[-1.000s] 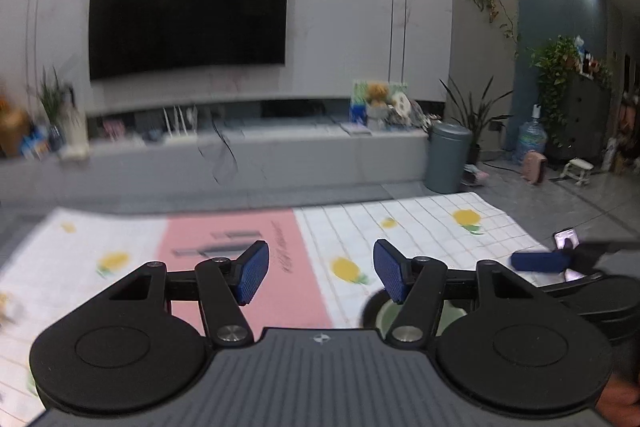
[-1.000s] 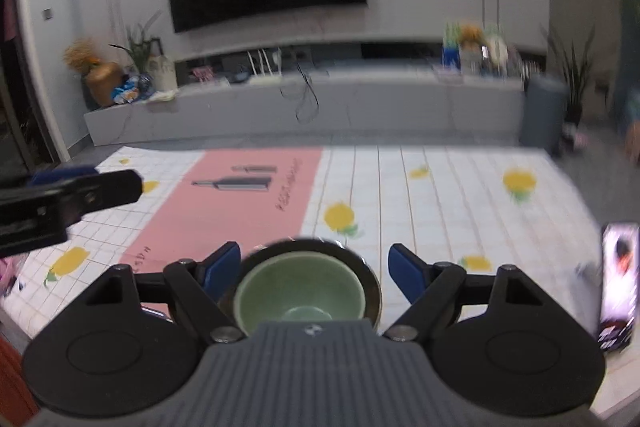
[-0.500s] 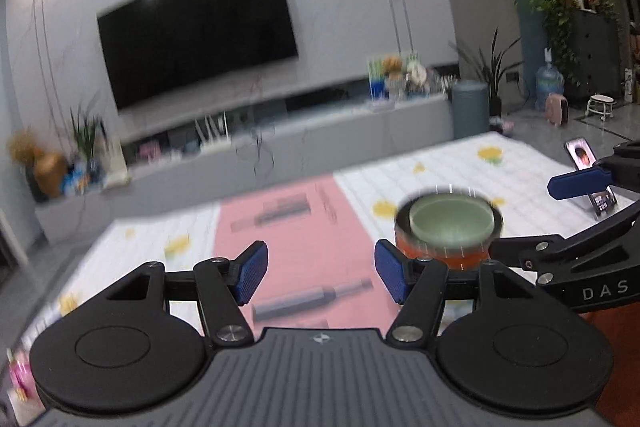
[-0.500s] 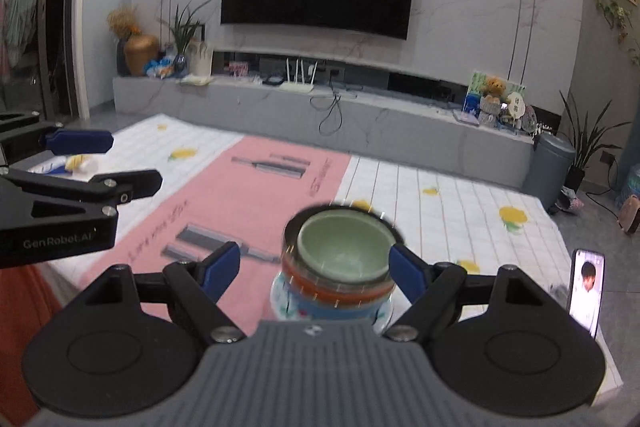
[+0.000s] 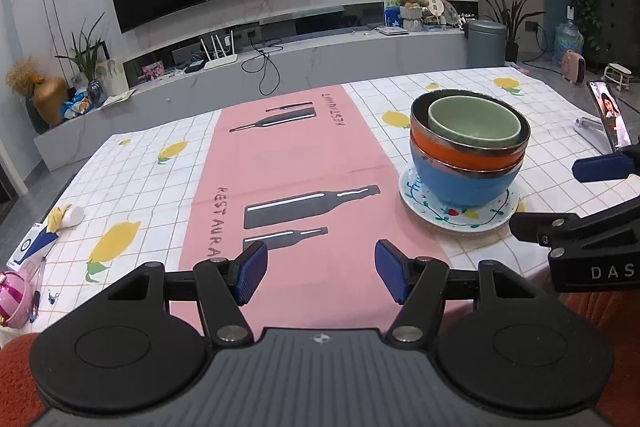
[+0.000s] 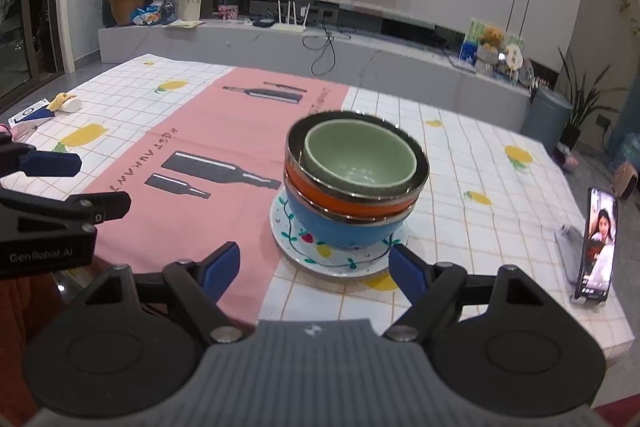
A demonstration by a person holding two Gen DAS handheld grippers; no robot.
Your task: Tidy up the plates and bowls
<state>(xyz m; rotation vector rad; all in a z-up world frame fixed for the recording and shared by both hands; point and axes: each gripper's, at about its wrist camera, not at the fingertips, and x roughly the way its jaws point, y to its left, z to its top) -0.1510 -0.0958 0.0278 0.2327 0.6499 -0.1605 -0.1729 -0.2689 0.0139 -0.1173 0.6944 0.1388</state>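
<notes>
A stack stands on the tablecloth: a white patterned plate [image 5: 460,217] [image 6: 340,263], a blue bowl [image 5: 460,183] [image 6: 344,231], an orange bowl [image 5: 468,157] [image 6: 344,201] and a green bowl [image 5: 474,125] [image 6: 356,161] nested on top. My left gripper [image 5: 318,277] is open and empty, hovering over the pink runner, left of and nearer than the stack. My right gripper [image 6: 314,269] is open and empty, just in front of the plate's near rim. The right gripper also shows at the right edge of the left wrist view [image 5: 592,195].
A phone on a stand [image 6: 596,251] [image 5: 610,117] is at the table's right side. A pink toy [image 5: 14,293], a pen, a blue-white card [image 5: 34,245] and a crumpled tissue [image 5: 66,215] lie at the left edge. The table's near edge is close below both grippers.
Both grippers have drawn back and up from the stack, so the whole stack on its plate now shows. Both stay open.
</notes>
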